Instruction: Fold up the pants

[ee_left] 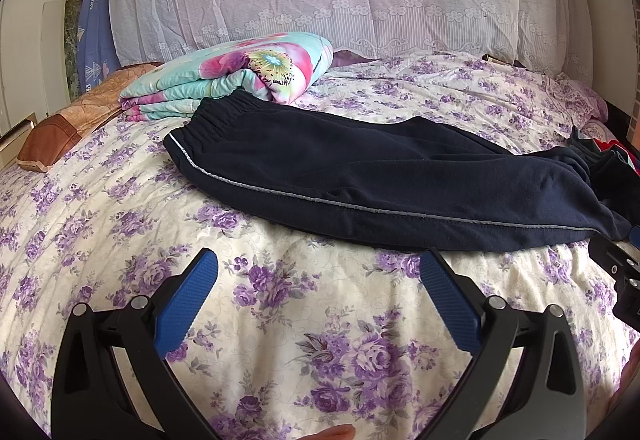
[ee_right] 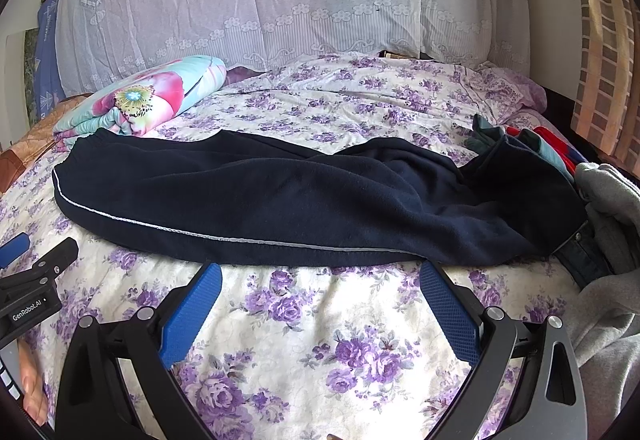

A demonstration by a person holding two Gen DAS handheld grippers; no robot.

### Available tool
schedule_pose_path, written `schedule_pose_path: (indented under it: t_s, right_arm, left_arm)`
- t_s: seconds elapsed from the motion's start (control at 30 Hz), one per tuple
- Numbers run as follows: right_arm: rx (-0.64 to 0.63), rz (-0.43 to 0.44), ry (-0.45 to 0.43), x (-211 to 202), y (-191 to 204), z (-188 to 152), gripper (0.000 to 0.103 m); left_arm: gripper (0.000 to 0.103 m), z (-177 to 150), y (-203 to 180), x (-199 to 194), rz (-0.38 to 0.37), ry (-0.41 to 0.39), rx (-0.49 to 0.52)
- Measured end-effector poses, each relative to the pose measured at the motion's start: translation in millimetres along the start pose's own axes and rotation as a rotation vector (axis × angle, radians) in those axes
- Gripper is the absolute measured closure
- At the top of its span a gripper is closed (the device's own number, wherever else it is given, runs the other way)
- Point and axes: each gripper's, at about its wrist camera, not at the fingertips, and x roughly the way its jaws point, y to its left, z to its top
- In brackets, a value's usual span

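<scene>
Nearest, left gripper [ee_left: 318,280] and right gripper [ee_right: 320,286] both hang spread wide and empty over the bed's [ee_left: 280,320] near edge. Just beyond, navy pants [ee_left: 360,184] lie lengthwise, legs apparently stacked, waistband left, cuffs at the right edge by a clothes pile [ee_right: 616,200]. Crosswise folds likely remain. Folded quilt [ee_left: 240,76] behind.

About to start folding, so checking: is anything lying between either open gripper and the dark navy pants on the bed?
Nothing visible: only bare floral bedsheet separates the left gripper and right gripper from the dark navy pants.
</scene>
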Motion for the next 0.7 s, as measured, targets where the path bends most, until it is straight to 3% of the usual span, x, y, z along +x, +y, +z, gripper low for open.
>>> schedule_pose_path:
  t_s: [0.23, 0.33, 0.47, 0.57, 0.7]
  right_arm:
    - [-0.001, 0.001, 0.003, 1, 0, -2, 0.003]
    - [0.004, 0.019, 0.033, 3, -5, -3, 0.003]
    - [0.028, 0.050, 0.059, 6, -41, -2, 0.003]
    - [0.122, 0.056, 0.091, 14, -75, -2, 0.003]
    - [0.340, 0.204, 0.235, 45, -102, -17, 0.003]
  left_arm:
    - [0.004, 0, 1, 1, -0.009, 0.007, -0.002]
    - [0.004, 0, 11, 13, -0.042, 0.049, -0.031]
    - [0.004, 15, 68, 35, -0.156, 0.171, -0.248]
    - [0.004, 33, 90, 52, -0.205, 0.238, -0.339]
    - [0.004, 49, 106, 100, -0.258, 0.351, -0.426]
